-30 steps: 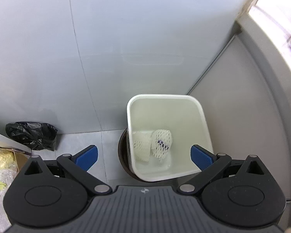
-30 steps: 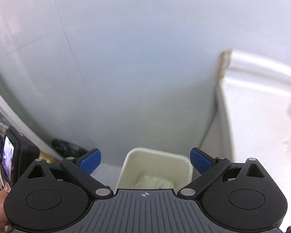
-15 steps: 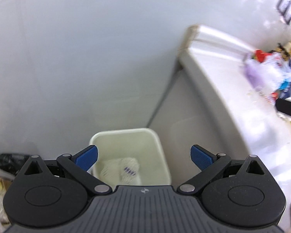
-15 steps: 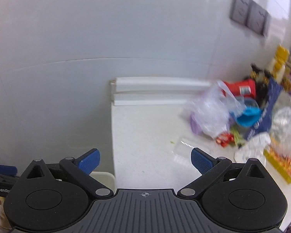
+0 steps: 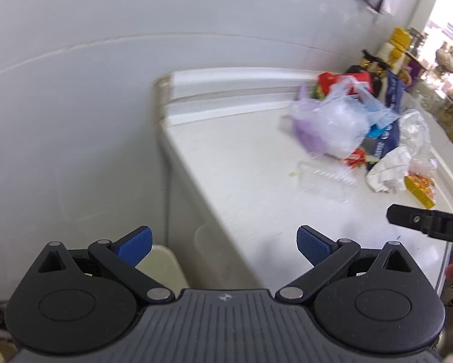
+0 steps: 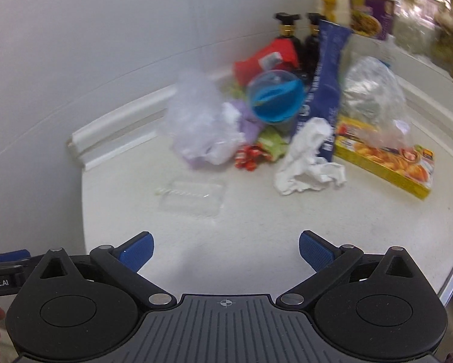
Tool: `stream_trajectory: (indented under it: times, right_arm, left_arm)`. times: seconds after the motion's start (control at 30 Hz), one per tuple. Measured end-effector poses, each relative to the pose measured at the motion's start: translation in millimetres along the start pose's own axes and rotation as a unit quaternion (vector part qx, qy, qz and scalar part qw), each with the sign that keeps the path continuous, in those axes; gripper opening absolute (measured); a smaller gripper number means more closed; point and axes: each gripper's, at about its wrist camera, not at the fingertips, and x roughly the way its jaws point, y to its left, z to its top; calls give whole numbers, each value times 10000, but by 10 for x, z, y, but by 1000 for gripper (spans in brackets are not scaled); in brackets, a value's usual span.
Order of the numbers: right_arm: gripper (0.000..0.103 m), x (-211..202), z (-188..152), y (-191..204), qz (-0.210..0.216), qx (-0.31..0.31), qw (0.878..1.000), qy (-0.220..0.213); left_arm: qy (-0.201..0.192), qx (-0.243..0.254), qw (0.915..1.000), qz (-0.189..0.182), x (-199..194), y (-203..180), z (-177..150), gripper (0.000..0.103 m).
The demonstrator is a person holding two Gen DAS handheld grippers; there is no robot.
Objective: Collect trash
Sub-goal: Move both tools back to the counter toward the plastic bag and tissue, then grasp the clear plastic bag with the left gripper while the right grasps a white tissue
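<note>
We hold both tools spread wide with nothing between their blue pads. Our right tool [image 6: 226,249] hangs over the bare front of the white table [image 6: 286,217], touching none of the litter. Our left tool [image 5: 224,246] sits above the table's left edge, one pad over the table top and the other out over the pale bin [image 5: 163,267] that stands below, against the table's side.

The trash lies in a heap toward the wall, and we take the crumpled white paper [image 6: 309,157] as our landmark. Left of the paper and nearer to us lies a clear plastic tray [image 6: 193,199], flat and alone. Behind the paper stands a tall dark blue pouch [image 6: 323,90], with a blue-lidded cup [image 6: 276,96] to the left of it. Farther left of the paper bunches a pale purple plastic bag [image 6: 202,124]. A red-and-white wrapper [image 6: 249,157] lies between that bag and the paper. Right of the paper rests a yellow food box [image 6: 383,157], with a clear bag [image 6: 374,96] behind it.
</note>
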Motion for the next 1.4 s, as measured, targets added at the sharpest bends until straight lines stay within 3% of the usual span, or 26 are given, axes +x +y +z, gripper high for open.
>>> stream_trajectory:
  times: [0.17,0.37,0.57,0.63,0.83,0.97,1.13,1.27,1.4]
  right_arm:
    - [101,97,96,-279,-198,224,9995,-106]
    - [98,200,187,-554,-121,668,9974,-244]
    - [90,312,290,-687,40,952,9949,-332]
    - [87,351,329,-712,97,1047,9938,-368]
    - [72,480,456,-731,199,1165,9922,-399]
    - [60,538,500,-730,254,1209,9916,-373]
    - [33,609,514,-736,269,1277,9911,-275]
    - [13,590,509,-756,359,1348,9897,-323]
    - [5,542,516,-774,412,1410,9884,-385]
  left_arm:
    - [-207,415,9984,-325,134,-369,237,102]
    - [-522,740,9921,-871,259,-753,507,101]
    - [-741,1080,9869,-944,426,-1026,646,88]
    - [-790,1138,9860,-927,495,-1073,677,79]
    - [-745,1085,9891,-654,647,-1107,740,57]
    - [-759,881,9915,-584,649,-1064,777,49]
    - [-598,696,9944,-527,671,-1007,819,19]
    - [-623,549,9953,-497,624,-958,839,10]
    - [-715,548,9947,-498,541,-940,849,8]
